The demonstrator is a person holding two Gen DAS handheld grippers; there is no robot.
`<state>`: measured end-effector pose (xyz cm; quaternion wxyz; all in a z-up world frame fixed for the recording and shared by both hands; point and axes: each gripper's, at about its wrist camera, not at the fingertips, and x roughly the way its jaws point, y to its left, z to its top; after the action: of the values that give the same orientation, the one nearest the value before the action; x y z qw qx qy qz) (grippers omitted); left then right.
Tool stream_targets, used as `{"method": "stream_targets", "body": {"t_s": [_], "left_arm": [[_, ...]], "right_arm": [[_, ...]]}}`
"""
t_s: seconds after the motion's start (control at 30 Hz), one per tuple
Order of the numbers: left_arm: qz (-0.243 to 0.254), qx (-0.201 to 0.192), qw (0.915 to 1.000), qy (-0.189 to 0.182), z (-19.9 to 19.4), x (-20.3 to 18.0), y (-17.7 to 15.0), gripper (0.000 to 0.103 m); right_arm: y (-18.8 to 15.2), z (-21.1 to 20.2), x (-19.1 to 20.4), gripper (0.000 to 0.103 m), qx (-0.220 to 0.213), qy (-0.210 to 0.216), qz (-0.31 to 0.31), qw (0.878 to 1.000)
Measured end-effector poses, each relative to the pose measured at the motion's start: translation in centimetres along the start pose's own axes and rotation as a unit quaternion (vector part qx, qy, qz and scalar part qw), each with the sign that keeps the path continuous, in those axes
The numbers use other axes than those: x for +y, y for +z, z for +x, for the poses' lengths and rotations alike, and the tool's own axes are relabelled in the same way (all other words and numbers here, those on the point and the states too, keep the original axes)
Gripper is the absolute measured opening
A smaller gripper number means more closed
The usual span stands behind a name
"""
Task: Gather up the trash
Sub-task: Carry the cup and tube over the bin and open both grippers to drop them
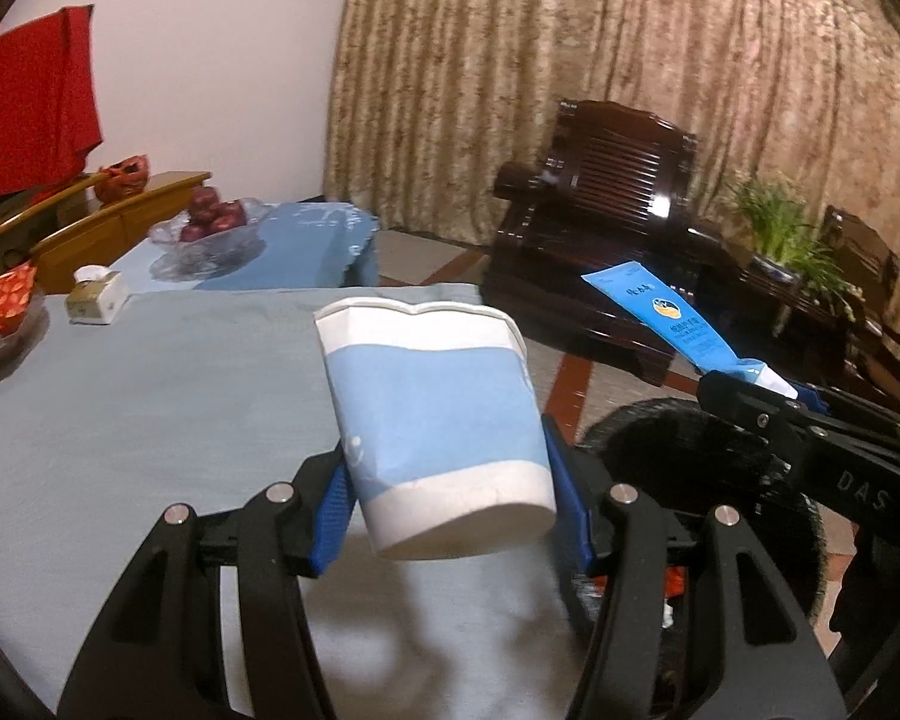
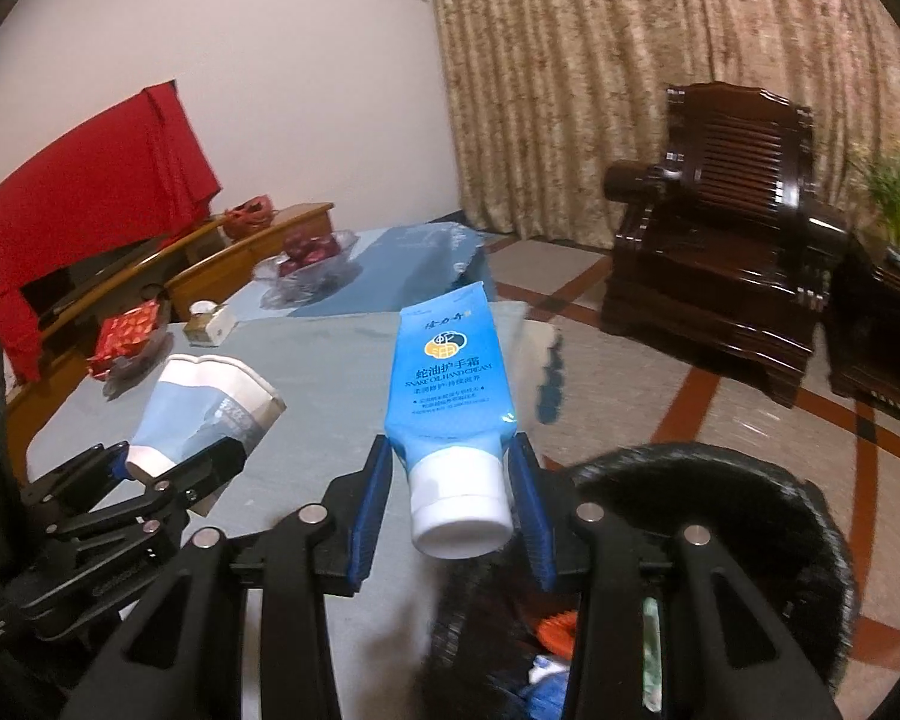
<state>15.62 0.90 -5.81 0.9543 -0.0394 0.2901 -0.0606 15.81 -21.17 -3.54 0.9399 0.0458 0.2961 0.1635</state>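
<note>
Paper cup (image 1: pixel 438 420), crumpled, white with a pale blue band, rim dented, sits clamped between the left gripper (image 1: pixel 450 516)'s ribbed blue pads, base toward the camera, mouth tilted away toward 12 o'clock. Plastic hand cream tube (image 2: pixel 450 396), glossy blue with a white screw cap, is pinched at its shoulder by the right gripper (image 2: pixel 450 510), cap nearest the lens, flat crimped end up at 12. Both grippers angle downward over the grey-blue tablecloth (image 1: pixel 120 420). Black bristly-rimmed trash bin (image 2: pixel 750 510) sits at 4 o'clock of the right gripper, scraps visible inside.
</note>
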Motion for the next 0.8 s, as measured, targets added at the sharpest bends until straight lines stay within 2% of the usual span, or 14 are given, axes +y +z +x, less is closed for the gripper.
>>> {"method": "stream_targets", "body": {"t_s": [0.43,0.8], "left_arm": [[0.042,0.014,0.9974,-0.057,2.1,-6.9,-0.8,0.055],[0.07,0.02,0.9927,-0.096,4.1,-11.5,-1.8,0.055]], "right_arm": [[-2.5,-3.6,-7.2,0.04,0.003,-0.062,0.044,0.997],[-3.8,-4.9,-10.9,0.04,0.004,-0.096,0.068,0.993]]}}
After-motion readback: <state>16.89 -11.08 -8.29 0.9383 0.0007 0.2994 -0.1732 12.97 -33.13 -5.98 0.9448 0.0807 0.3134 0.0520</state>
